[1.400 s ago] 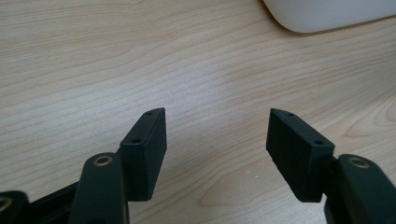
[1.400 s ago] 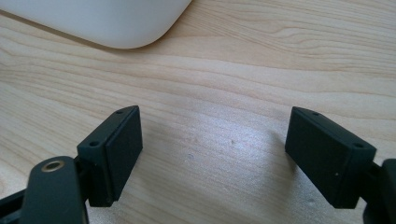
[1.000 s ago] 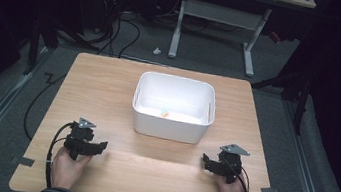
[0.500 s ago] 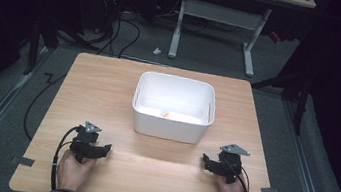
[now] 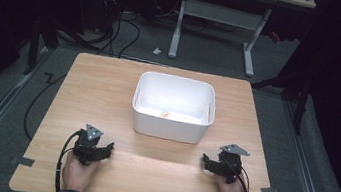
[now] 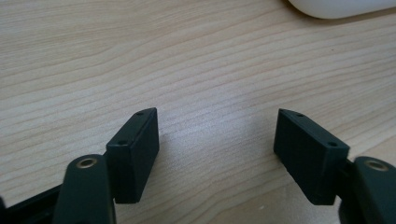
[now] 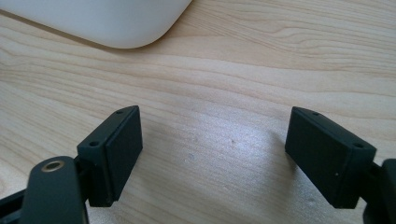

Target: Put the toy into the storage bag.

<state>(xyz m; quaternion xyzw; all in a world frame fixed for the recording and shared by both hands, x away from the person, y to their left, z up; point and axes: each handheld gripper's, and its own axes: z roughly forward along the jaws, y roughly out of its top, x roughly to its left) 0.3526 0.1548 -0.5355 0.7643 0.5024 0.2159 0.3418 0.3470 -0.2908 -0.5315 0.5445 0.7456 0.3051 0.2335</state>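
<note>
Pale wood grain runs under both of my tools: the table point(image 5: 108, 92) is a light wooden top, and I rest low on its near part with a gripper in each hand. My left gripper point(image 6: 217, 135) has its two black jaws standing apart, and they have just been opening; between them lies nothing but bare wood. In the high view that left gripper point(image 5: 100, 149) sits near the table's near left corner, my hand behind it and its cable looping back beside my wrist. My right gripper point(image 7: 212, 140) stands wide as well, its pads spread over bare board with nothing between them; from above, the right gripper point(image 5: 209, 162) sits toward the near right side. The white bin point(image 5: 169, 126) stands on the middle of the table, ahead of both tools and between them, touched by neither. A rounded corner of the bin point(image 7: 116, 23) shows just ahead of my right jaws, and a sliver of it point(image 6: 341, 5) ahead of my left. Inside, on the bin's floor, lies a small orange and green object point(image 5: 165, 112), too small to identify.
</note>
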